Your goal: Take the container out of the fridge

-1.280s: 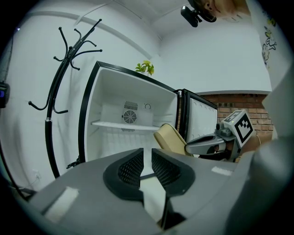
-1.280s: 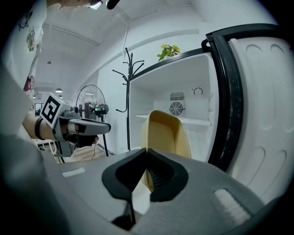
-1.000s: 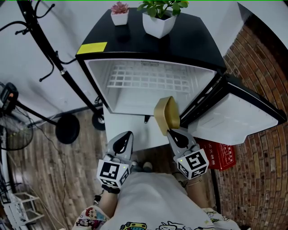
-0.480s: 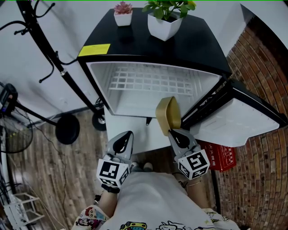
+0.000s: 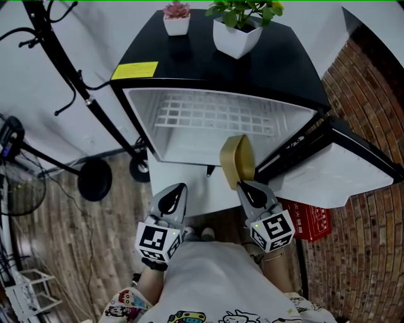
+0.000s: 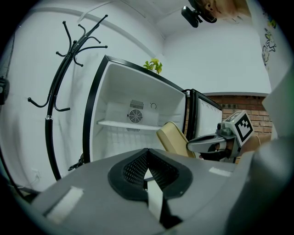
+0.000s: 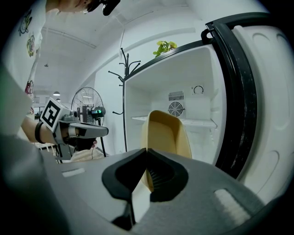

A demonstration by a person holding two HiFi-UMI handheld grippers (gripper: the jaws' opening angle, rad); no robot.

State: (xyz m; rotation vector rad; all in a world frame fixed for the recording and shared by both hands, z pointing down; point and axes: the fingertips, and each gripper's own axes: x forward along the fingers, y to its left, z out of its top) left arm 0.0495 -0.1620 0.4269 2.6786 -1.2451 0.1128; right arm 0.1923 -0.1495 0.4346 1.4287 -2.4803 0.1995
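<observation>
Wood floor [image 5: 63, 208] and coat rack [image 5: 69, 69] at left, open black fridge [image 5: 221, 69] ahead. Held left claw [image 5: 178, 189] pressed together, empty. Gripped tan container [image 5: 235, 156] by its near rim in right claw [image 5: 240, 185], just outside the compartment, on edge, long axis up and forward from the claw, hollow rightward.

1. The head view has slid a little, so the fridge [image 5: 278, 69] sits slightly further right in frame than a second ago.
2. The white pot [image 5: 237, 39] and the small pink plant [image 5: 177, 19] on top drifted right too, and the top edge now cuts off more green leaves.
3. The yellow sticker [image 5: 134, 70] and the tan container [image 5: 237, 161] shifted a hair right as well.
</observation>
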